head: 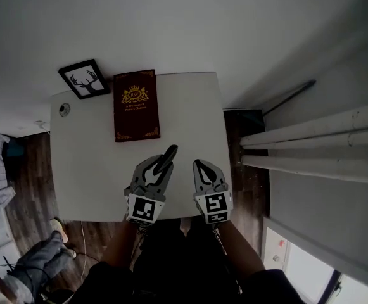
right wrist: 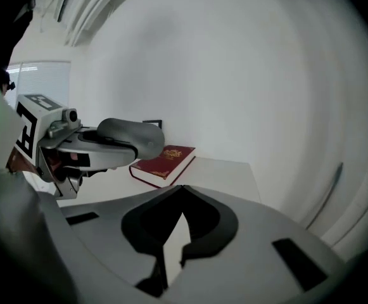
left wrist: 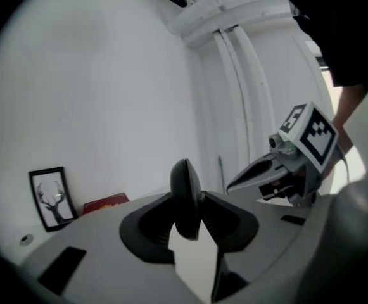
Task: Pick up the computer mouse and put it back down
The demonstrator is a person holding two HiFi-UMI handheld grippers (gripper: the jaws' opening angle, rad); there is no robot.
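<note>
Mouse (head: 169,154): black, on edge between the left gripper's jaws, held above the white table (head: 190,113).
Left gripper (head: 160,168): grasping the mouse.
Right gripper (head: 199,165): jaws together, empty, beside the left.
Book (head: 135,105): red, lying on the table.

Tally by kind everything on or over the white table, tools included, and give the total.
computer mouse: 1, clamped in the left tool
red book: 1
framed deer picture: 1
small round object: 1
tools: 2, the left tool and the right tool, which is shut and empty
Total: 6
</note>
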